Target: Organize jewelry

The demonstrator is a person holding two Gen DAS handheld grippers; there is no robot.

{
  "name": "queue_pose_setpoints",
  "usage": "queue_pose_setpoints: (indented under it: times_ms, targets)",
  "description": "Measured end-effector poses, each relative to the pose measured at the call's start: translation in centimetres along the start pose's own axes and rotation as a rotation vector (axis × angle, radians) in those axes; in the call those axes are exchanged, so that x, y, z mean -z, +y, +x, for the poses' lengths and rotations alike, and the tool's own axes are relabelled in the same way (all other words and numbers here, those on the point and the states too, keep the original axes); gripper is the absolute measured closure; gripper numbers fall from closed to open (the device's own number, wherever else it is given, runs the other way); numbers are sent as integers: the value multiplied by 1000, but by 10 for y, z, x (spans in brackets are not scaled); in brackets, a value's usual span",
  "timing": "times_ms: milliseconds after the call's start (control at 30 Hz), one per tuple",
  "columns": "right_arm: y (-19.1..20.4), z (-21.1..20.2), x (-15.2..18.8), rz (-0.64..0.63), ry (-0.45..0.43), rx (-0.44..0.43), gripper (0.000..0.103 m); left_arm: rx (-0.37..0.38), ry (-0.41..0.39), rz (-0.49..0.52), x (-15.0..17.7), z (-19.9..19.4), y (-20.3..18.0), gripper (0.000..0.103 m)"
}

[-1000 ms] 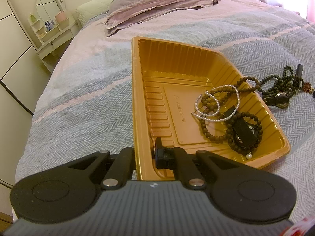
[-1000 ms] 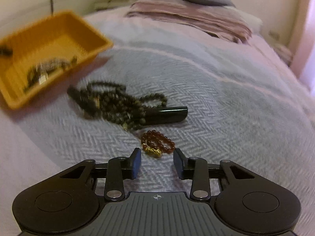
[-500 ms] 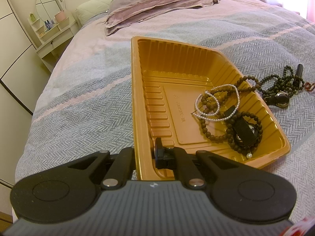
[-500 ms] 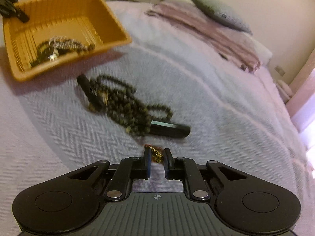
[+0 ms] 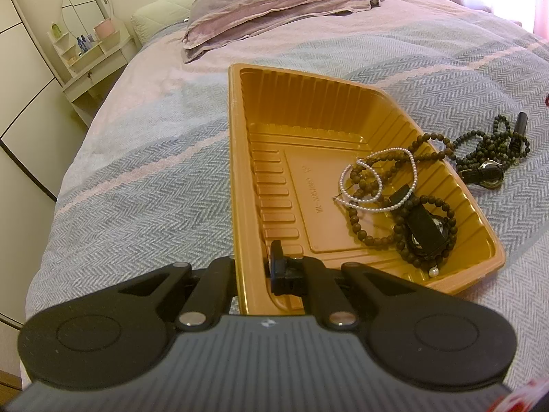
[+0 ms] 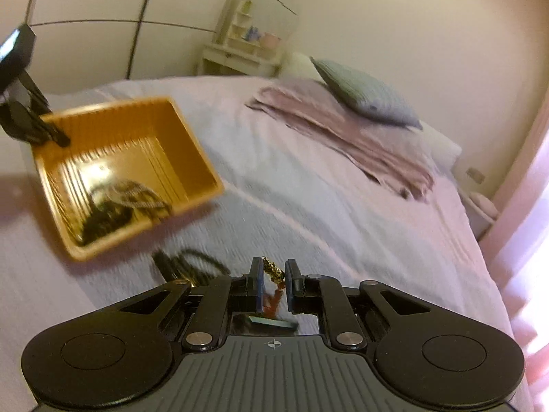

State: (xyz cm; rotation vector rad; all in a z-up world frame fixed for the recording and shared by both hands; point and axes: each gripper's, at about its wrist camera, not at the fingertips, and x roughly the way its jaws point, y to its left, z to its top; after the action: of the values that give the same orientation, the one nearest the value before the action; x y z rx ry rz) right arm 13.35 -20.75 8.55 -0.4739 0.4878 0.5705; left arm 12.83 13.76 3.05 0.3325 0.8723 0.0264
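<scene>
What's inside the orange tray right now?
In the orange tray: a white pearl strand, brown bead strings and a black watch, heaped toward one end. Whatever lies beneath that tangle is covered.

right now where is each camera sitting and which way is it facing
Left wrist: rides the left gripper, clamped on the orange tray rim, facing up the bed toward the pillows.
Right wrist: rides the right gripper, which pinches a red bracelet's gold charm above the bedspread, facing the wardrobe.
Shared: tray, pillows, dark bead pile.
</scene>
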Motion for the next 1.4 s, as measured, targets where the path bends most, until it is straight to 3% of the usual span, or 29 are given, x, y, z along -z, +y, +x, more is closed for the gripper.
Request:
queue_pose_setpoints:
  times_ms: [467, 633, 900, 967, 1000, 1067, 1233, 1400]
  targets:
    - [87, 39, -76, -57, -83, -314, 90, 16, -8, -8, 2, 2, 2, 100]
    - [116, 67, -79, -50, -57, -394, 90, 19, -11, -7, 3, 1, 2, 99]
    - [132, 87, -74, -29, -29, -442, 90, 23, -15, -15, 4, 1, 4, 99]
    - [127, 88, -73, 1, -38, -460, 83, 23, -14, -17, 4, 1, 3, 99]
    - [123, 86, -73, 15, -42, -454, 67, 23, -15, -17, 4, 1, 4, 99]
    - [111, 80, -70, 46, -63, -431, 51, 22, -16, -17, 4, 1, 3, 99]
    - [65, 58, -45, 156, -70, -324, 51, 22, -17, -20, 5, 1, 4, 100]
    - [16, 48, 8, 274, 16, -137, 51, 20, -17, -22, 5, 1, 4, 100]
